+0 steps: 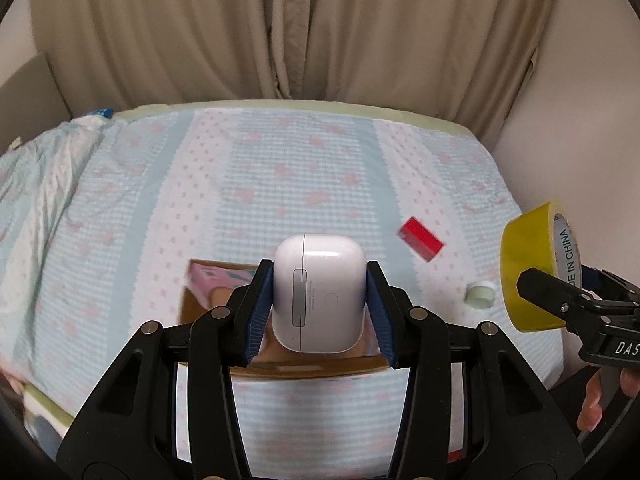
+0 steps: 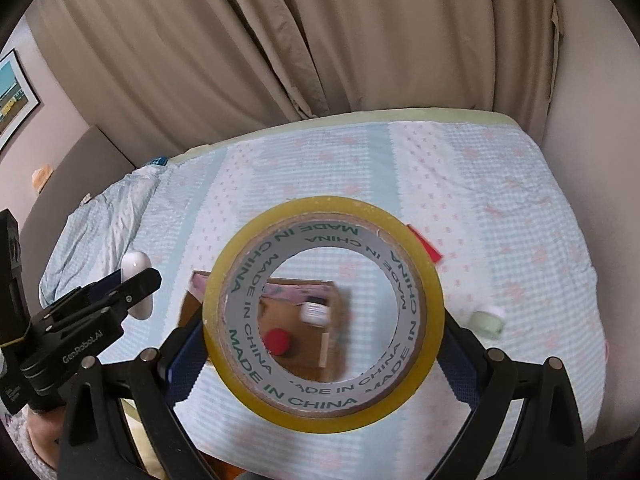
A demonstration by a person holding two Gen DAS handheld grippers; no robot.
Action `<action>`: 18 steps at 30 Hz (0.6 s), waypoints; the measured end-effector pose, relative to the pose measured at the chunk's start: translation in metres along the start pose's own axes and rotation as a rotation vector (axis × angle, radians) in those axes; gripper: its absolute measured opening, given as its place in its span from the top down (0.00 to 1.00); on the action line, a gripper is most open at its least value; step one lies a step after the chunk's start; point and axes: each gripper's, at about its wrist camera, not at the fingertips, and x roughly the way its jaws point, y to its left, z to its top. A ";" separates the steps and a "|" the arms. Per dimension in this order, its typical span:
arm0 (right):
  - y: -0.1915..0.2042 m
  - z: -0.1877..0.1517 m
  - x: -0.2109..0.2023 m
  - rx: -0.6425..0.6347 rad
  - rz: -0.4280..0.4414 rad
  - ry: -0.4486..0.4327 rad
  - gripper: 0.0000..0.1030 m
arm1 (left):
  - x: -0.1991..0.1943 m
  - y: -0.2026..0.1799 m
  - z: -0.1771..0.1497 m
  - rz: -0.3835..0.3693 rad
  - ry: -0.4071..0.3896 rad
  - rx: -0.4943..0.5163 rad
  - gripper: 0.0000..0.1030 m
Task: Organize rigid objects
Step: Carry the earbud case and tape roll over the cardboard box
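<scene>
My left gripper [image 1: 319,304] is shut on a white earbud case [image 1: 320,296], held above the bed over an open cardboard box [image 1: 320,370]. At the right edge of the left wrist view my right gripper holds a roll of yellow tape [image 1: 528,268]. In the right wrist view the right gripper [image 2: 323,344] is shut on that yellow tape roll [image 2: 323,412]. Through the roll's hole shows the cardboard box [image 2: 312,364] with a red cap [image 2: 277,341] and a small white jar [image 2: 316,312] inside. The left gripper [image 2: 138,280] with the earbud case [image 2: 134,262] appears at the left.
A red flat box [image 1: 421,238] and a small pale green tape roll [image 1: 480,294] lie on the blue patterned bedspread [image 1: 280,184] to the right of the cardboard box. A pink packet [image 1: 210,282] lies in the box. Beige curtains hang behind the bed. A person's hand [image 1: 596,404] grips the right handle.
</scene>
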 end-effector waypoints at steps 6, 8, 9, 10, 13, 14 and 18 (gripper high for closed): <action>0.050 -0.007 0.033 0.064 -0.018 0.020 0.05 | 0.016 0.062 0.006 -0.019 0.054 0.026 0.60; 0.064 -0.010 0.044 0.089 -0.028 0.032 0.05 | 0.025 0.079 0.005 -0.018 0.076 0.047 0.60; 0.069 -0.012 0.050 0.099 -0.033 0.039 0.05 | 0.030 0.085 0.004 -0.017 0.089 0.054 0.60; 0.073 -0.013 0.056 0.108 -0.037 0.049 0.05 | 0.037 0.093 0.003 -0.018 0.105 0.056 0.60; 0.089 -0.018 0.079 0.121 -0.053 0.091 0.05 | 0.056 0.111 -0.001 -0.024 0.141 0.046 0.60; 0.092 -0.019 0.088 0.122 -0.060 0.109 0.05 | 0.064 0.115 -0.003 -0.025 0.155 0.043 0.60; 0.097 -0.024 0.125 0.145 -0.057 0.173 0.05 | 0.098 0.131 -0.010 -0.021 0.212 0.036 0.60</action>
